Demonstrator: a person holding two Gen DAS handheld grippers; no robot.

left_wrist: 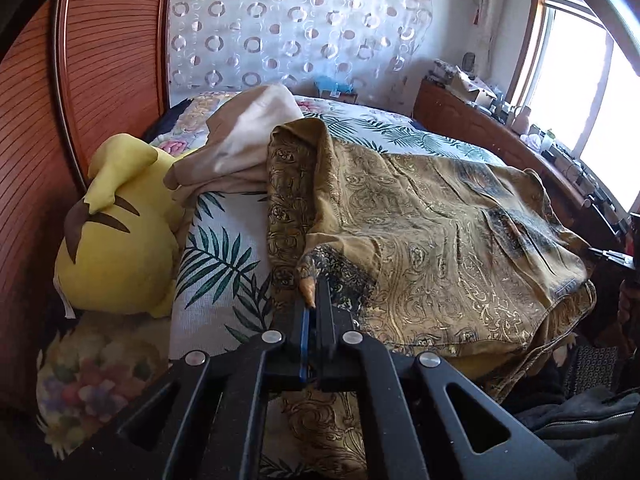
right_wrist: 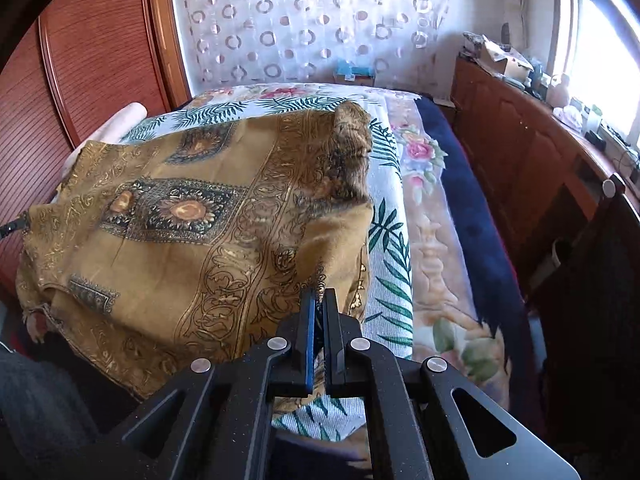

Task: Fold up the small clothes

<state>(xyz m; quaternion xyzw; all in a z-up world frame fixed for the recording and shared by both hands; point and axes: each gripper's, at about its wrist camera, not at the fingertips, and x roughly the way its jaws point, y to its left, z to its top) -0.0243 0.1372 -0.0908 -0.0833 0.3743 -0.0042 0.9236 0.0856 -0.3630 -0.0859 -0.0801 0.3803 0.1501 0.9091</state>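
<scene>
A mustard-gold patterned garment (left_wrist: 440, 240) lies spread on the leaf-print bed cover (left_wrist: 224, 248). My left gripper (left_wrist: 316, 300) is shut on its near left corner, and the cloth runs under the jaws toward me. In the right wrist view the same garment (right_wrist: 192, 216) covers the left half of the bed cover (right_wrist: 390, 280). My right gripper (right_wrist: 319, 300) is shut on the garment's near right edge, which is lifted a little. The left gripper's tip (right_wrist: 12, 226) shows at the far left edge.
A yellow plush toy (left_wrist: 116, 240) and a beige cloth (left_wrist: 240, 144) lie at the bed's left. A wooden headboard (left_wrist: 100, 60) stands behind. A floral blanket (right_wrist: 436, 240) and a wooden cabinet (right_wrist: 520, 152) with clutter are on the right, below a window.
</scene>
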